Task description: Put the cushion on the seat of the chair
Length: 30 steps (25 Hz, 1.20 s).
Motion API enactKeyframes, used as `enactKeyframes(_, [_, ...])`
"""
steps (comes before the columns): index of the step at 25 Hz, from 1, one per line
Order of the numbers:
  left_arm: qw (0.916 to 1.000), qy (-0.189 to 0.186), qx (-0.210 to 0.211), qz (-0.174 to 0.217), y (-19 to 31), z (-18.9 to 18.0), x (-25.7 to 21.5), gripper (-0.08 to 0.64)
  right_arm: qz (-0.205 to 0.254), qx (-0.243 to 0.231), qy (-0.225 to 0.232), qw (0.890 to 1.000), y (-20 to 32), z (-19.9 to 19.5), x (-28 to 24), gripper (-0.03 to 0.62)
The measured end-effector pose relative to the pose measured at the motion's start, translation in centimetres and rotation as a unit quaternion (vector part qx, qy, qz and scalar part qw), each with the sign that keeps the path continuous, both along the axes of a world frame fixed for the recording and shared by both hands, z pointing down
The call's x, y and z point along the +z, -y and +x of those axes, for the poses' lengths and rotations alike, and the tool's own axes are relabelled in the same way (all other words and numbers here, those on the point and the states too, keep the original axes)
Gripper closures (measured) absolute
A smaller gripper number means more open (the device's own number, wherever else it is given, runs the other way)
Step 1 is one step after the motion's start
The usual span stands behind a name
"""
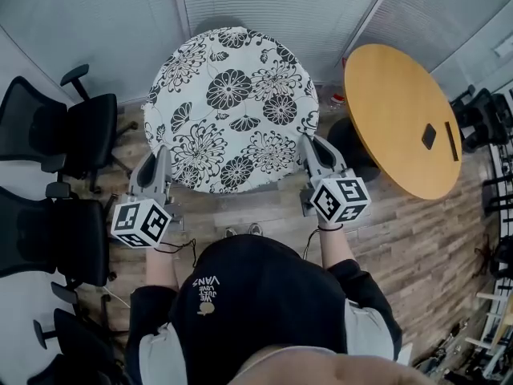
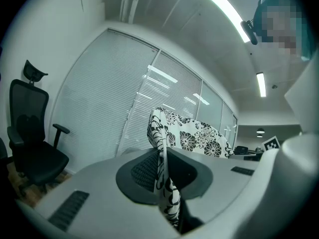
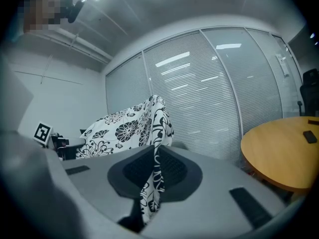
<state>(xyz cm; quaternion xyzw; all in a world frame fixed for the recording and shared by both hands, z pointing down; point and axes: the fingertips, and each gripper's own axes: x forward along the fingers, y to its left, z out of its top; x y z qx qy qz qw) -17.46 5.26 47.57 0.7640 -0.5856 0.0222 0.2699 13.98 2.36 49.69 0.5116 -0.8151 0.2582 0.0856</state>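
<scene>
Counting what shows: one cushion [image 1: 232, 107], two tools, two marker cubes, one round wooden desk [image 1: 401, 119] and three black office chairs.

The cushion is round, white with black flowers, and hangs in the air above the plank floor [image 1: 264, 207], in front of the person and just off the desk's left edge. From the head view its whole printed face is turned up toward the camera. Being round, it shows no long axis. Its far rim points at the blinds [image 1: 264, 2] and its near rim at the person.

The left tool [image 1: 163, 154] is clamped on the cushion's near-left rim. In the left gripper view the fabric [image 2: 192, 136] runs edge-on between that tool's [image 2: 162, 156] two dark pads, which press on it from both sides.

The right tool [image 1: 309, 147] is clamped on the near-right rim. In the right gripper view the cloth [image 3: 124, 128] is pinched the same way between that tool's [image 3: 154, 156] pads, with the desk [image 3: 279, 153] off to the right.

One marker cube [image 1: 140, 221] rides on the left tool and the other [image 1: 341, 199] on the right.

The chairs stand in a row down the left side of the head view: far [image 1: 76, 131], middle [image 1: 68, 239] and near [image 1: 72, 351]. Two small dark flat items lie near the desk's right edge.
</scene>
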Motion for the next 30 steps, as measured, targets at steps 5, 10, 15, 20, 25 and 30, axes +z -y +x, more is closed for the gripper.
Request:
enactKeyframes(5, [1.0000, -0.003, 0.007, 0.000, 0.2, -0.2, 0.3, 0.518, 0.000, 0.010, -0.004, 1.000, -0.3, 0.0, 0.2, 0.558])
enactKeyframes(10, [0.9998, -0.007, 0.020, 0.002, 0.5, -0.4, 0.5, 0.518, 0.000, 0.025, -0.010, 1.000, -0.7, 0.0, 0.2, 0.558])
enactKeyframes(15, [0.9996, -0.012, 0.027, -0.003, 0.9, -0.5, 1.0, 0.518, -0.004, 0.031, -0.016, 0.999, -0.8, 0.0, 0.3, 0.558])
enactKeyframes(20, [0.9996, -0.012, 0.024, -0.004, 0.8, -0.6, 1.2, 0.518, -0.004, 0.026, -0.016, 1.000, -0.8, -0.2, 0.5, 0.558])
enactKeyframes(25, [0.9998, -0.009, 0.015, 0.009, 0.5, -0.4, 0.9, 0.518, 0.008, 0.014, -0.011, 1.000, -0.6, -0.2, 0.3, 0.558])
enactKeyframes(30, [0.9997, -0.009, 0.008, 0.023, 0.1, -0.4, 1.2, 0.518, 0.022, 0.008, -0.012, 1.000, -0.7, 0.0, 0.5, 0.558])
